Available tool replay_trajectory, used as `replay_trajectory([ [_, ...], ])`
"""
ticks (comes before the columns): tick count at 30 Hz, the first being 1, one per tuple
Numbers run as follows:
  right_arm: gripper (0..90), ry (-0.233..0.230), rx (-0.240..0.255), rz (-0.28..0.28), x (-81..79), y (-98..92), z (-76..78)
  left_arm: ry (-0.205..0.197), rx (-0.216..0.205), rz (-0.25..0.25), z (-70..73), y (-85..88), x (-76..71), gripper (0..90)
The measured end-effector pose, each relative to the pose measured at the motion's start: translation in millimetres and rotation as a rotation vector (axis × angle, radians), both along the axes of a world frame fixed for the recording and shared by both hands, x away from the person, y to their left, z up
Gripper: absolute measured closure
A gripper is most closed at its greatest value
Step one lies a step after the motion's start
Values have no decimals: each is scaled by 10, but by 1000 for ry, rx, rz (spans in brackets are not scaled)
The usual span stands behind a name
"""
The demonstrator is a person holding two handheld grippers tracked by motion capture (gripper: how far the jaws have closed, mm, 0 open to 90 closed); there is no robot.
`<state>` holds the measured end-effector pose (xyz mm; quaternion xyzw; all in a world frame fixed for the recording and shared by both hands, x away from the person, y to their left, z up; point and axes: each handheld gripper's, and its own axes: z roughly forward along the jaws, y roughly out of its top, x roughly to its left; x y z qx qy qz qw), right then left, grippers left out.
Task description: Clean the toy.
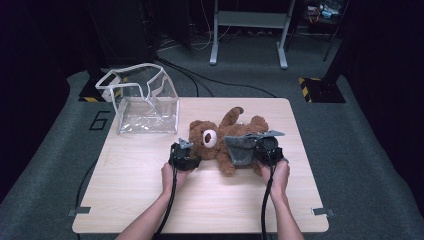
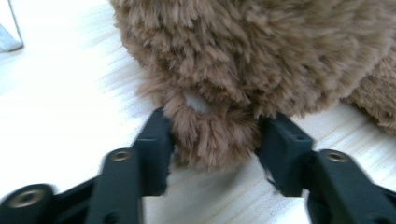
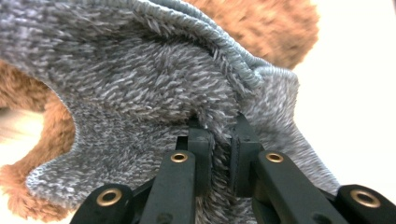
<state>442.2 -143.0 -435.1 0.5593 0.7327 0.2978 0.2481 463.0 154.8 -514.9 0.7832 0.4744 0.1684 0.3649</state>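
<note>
Brown plush lies across the middle of the pale wooden table (image 1: 140, 200): a teddy bear (image 1: 210, 135) on its back, head toward the person's left, one limb raised toward the far edge. At the left, the left hand (image 1: 170, 176) comes in from the near edge with the forearm angled inward and holds the left gripper (image 1: 186, 152) low and level at the bear's head. In the left gripper view its two black jaws stand on either side of a rounded tuft of the bear's fur, an ear by the look of it; the pads touch the fur, yet whether they press it I cannot tell. Beyond the bear's head, at the table's far left corner, stands a clear plastic bag (image 1: 145, 100) with a white rim, its mouth sagging open.

Further right, the right hand (image 1: 277, 172) reaches in with the forearm nearly straight and holds the right gripper (image 1: 252, 147) over the bear's lower body. Its jaws are clenched on a grey fleecy garment (image 1: 240, 147); in the right gripper view the fuzzy grey fabric (image 3: 140, 84), with a ribbed hem and a curved cut-out, is pinched between the pads and hangs in front of the brown fur
</note>
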Motion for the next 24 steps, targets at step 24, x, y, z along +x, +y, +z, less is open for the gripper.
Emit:
replay_trajectory([
  [24,818,4,-31,-15,-24,-29,-72,-12,-12,-22,86,14,-36,579],
])
